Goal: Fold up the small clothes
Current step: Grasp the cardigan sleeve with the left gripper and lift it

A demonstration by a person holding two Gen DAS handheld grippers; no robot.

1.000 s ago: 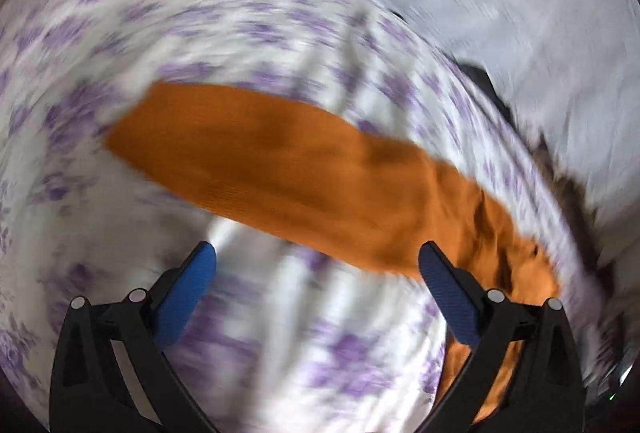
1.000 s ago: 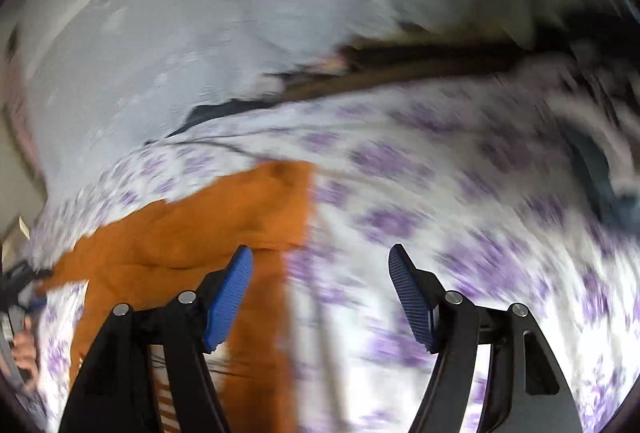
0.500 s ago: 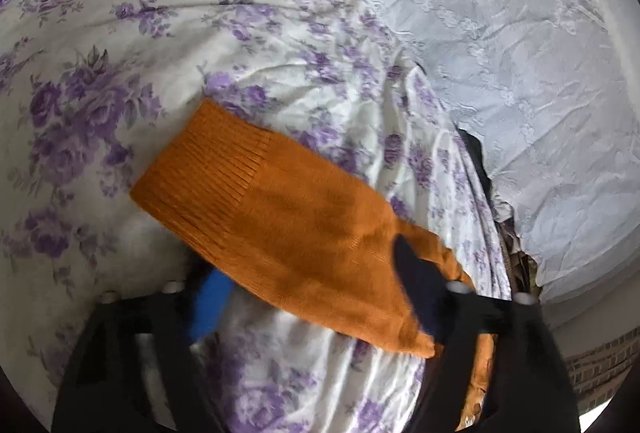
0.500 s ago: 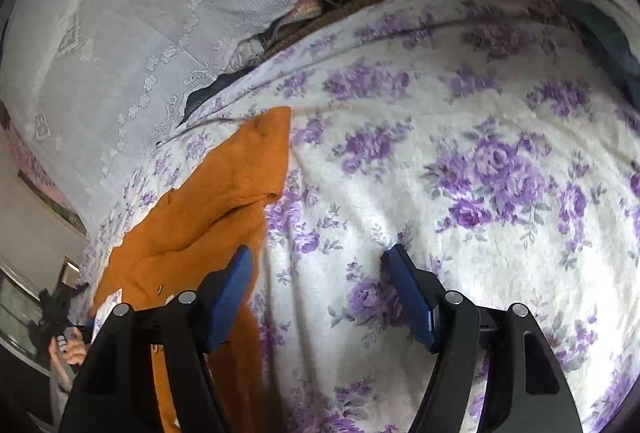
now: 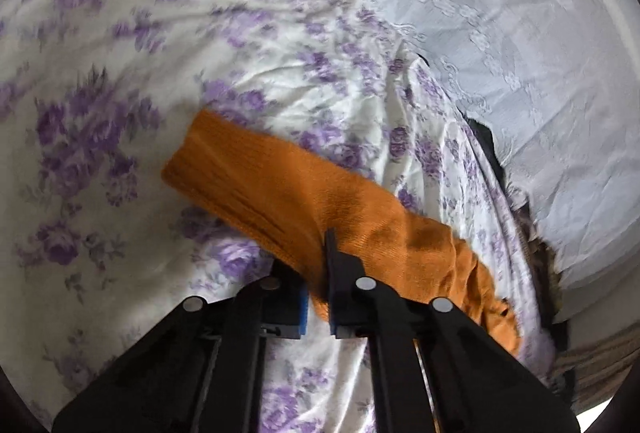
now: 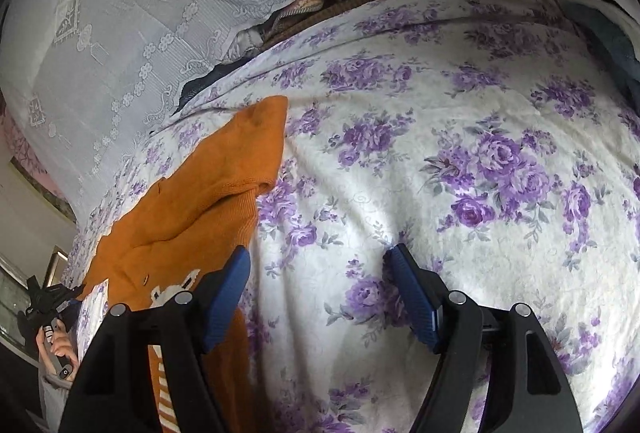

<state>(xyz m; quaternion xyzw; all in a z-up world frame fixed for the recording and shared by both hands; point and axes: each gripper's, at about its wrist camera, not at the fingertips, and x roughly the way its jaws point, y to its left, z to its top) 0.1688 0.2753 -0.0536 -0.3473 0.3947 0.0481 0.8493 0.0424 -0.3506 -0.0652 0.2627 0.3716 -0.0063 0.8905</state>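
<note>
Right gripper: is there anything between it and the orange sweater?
Nothing visible. The right gripper hangs open over the bare floral sheet, and the sweater lies just beside its left finger, with only sheet between them. The left gripper is already shut on a sleeve.

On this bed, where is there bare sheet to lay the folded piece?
Widest free patch: floral sheet right of the orange sweater, ahead of the right hand-held gripper. Also sheet beyond the sleeve pinched by the left hand-held gripper. Crowded: clothes along the lace cover.
</note>
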